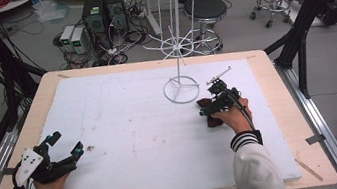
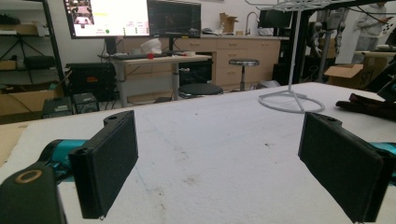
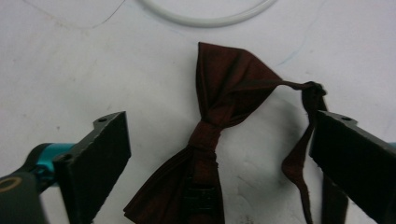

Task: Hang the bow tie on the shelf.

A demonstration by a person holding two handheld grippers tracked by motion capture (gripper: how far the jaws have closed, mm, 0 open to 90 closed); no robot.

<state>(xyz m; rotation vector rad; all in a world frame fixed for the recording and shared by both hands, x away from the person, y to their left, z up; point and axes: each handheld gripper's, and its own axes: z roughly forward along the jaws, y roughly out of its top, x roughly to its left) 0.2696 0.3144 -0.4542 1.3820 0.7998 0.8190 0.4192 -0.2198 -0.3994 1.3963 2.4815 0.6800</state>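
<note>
A dark red bow tie (image 3: 219, 107) lies flat on the white foam board (image 1: 126, 131), just in front of the ring base of a white wire display stand (image 1: 181, 90). My right gripper (image 3: 224, 135) hovers close over the tie, open, with one jaw on each side of the knot. The tie's thin strap (image 3: 301, 149) runs beside the right jaw. In the high view, the right gripper (image 1: 208, 102) covers most of the bow tie (image 1: 209, 118). My left gripper (image 1: 66, 142) rests at the board's near left, open and holding nothing. Its own view shows the left gripper (image 2: 219, 140) facing the stand (image 2: 290, 100).
The foam board covers a wooden table (image 1: 280, 108). The stand's wire arms (image 1: 176, 42) spread out above the board's far middle. On the floor beyond stand black stools (image 1: 204, 10), computer cases (image 1: 104, 13) and cables. Black frame posts (image 1: 300, 39) flank the table.
</note>
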